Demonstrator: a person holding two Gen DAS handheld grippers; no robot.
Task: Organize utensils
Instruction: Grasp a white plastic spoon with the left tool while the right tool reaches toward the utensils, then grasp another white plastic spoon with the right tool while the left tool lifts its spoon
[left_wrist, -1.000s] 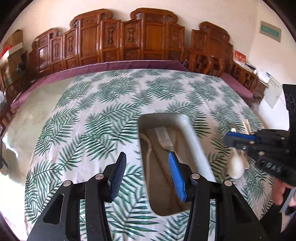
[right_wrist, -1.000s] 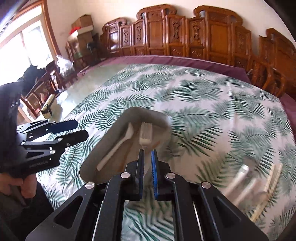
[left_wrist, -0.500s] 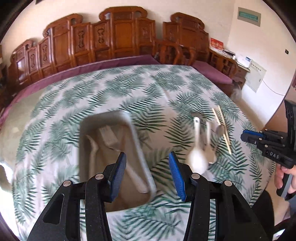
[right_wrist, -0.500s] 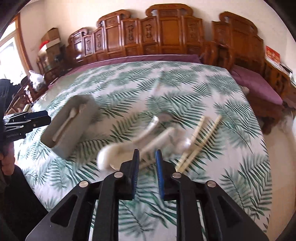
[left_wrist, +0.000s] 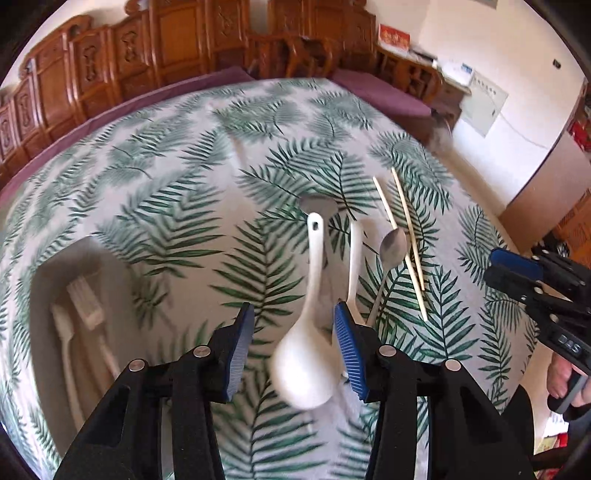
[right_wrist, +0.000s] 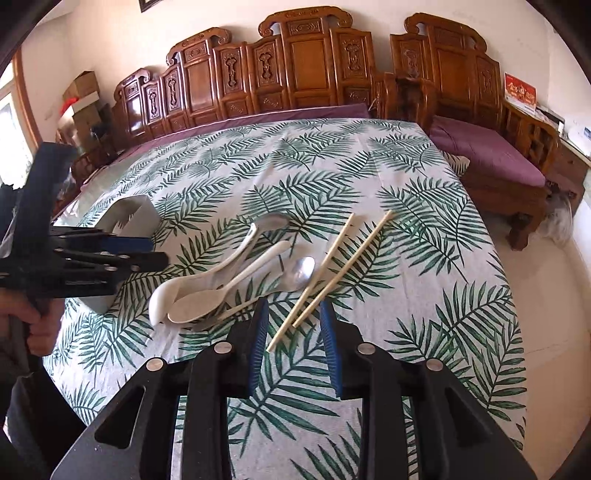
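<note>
Left wrist view: left gripper parted and empty above the bowl of a white spoon lying on the bench; grey tray at left holds a white fork. Right wrist view: right gripper, jaws just been opening, holds nothing; near ends of the chopsticks lie between its fingers; metal spoon just beside them

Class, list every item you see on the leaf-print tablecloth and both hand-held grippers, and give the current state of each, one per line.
Grey rectangular tray: holds white plastic fork.
Two white ceramic spoons: loose on cloth, overlapping.
Shiny metal spoon: loose on cloth.
Pale wooden chopsticks: loose, side by side.
Left hand-held gripper: open, empty.
Right hand-held gripper: open, just been opening, empty.
</note>
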